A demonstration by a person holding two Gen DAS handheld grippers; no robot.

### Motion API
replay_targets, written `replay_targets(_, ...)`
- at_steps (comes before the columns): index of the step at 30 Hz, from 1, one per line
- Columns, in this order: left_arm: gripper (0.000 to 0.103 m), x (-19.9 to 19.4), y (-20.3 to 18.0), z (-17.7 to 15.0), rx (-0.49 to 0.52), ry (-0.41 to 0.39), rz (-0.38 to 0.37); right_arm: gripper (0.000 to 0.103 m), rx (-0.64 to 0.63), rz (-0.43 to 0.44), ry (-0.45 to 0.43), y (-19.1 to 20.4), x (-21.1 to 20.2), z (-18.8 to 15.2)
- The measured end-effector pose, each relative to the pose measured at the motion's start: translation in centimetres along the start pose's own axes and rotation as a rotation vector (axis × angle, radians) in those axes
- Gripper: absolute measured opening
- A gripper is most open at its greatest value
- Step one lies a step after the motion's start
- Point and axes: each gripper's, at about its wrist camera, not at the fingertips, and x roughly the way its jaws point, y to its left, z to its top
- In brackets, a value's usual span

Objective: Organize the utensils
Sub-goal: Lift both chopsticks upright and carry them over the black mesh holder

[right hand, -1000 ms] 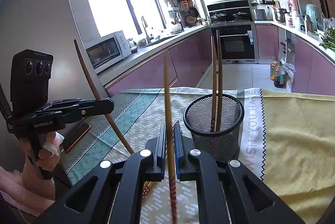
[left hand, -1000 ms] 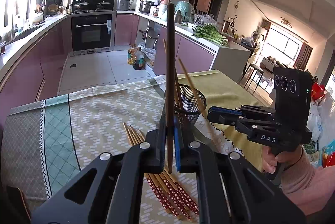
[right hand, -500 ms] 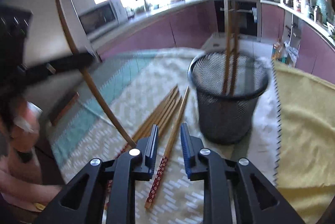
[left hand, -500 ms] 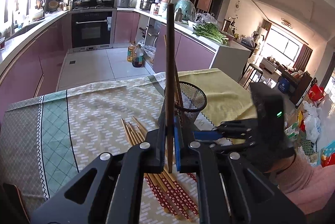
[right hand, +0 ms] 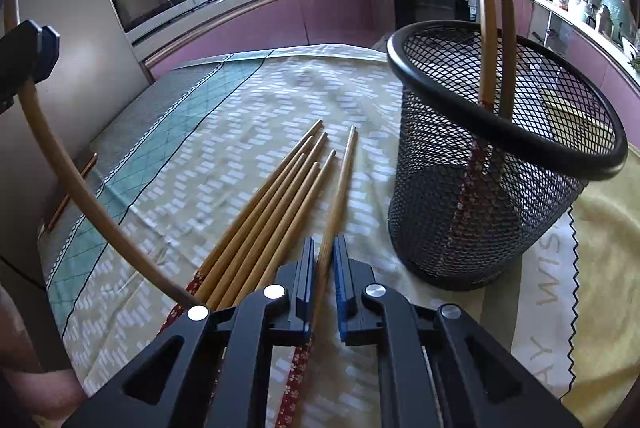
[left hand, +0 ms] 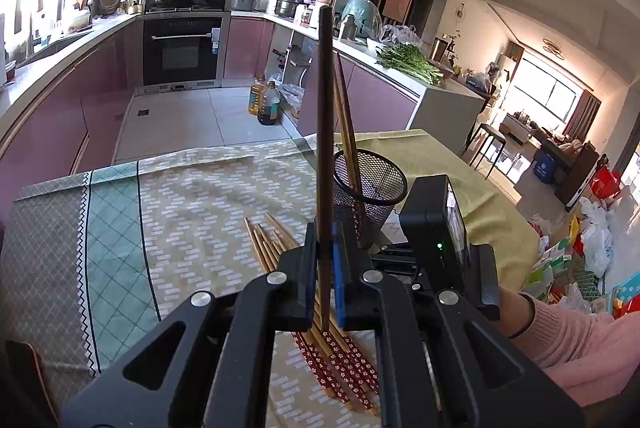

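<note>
Two grippers each pinch one chopstick above the cloth-covered table.

The left gripper [left hand: 325,268] is squeezed tight on a dark chopstick [left hand: 325,131], which stands straight up. The right gripper [right hand: 323,282] is low over the tablecloth [right hand: 248,99]; its jaws have just closed on a light chopstick [right hand: 340,183] that lies flat on the cloth, at the side of the pile nearest the cup. The other loose chopsticks [right hand: 272,203] lie side by side just beside it, near the middle of the tabletop. The black mesh cup [right hand: 500,155] stands close by, toward the yellow end of the cloth, with two chopsticks [right hand: 486,11] leaning inside.
</note>
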Motion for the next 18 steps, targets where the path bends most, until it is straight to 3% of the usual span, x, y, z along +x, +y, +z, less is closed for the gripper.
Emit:
replay_targets(5, 0.008, 0.1, 0.0, 0.1, 0.004, -0.003, -0.006, 0.006, 0.017, 0.047, -0.049, -0.4, -2.3, -0.2)
replay_targets(11, 0.008, 0.2, -0.4, 0.8, 0.008, -0.016, -0.025, 0.006, 0.019, 0.109, -0.173, -1.4, -7.8, -0.1)
replay_targets(18, 0.008, -0.1, -1.8, 2.6, 0.035, -0.050, -0.055, 0.006, 0.028, 0.111, -0.339, -2.9, -12.8, 0.7)
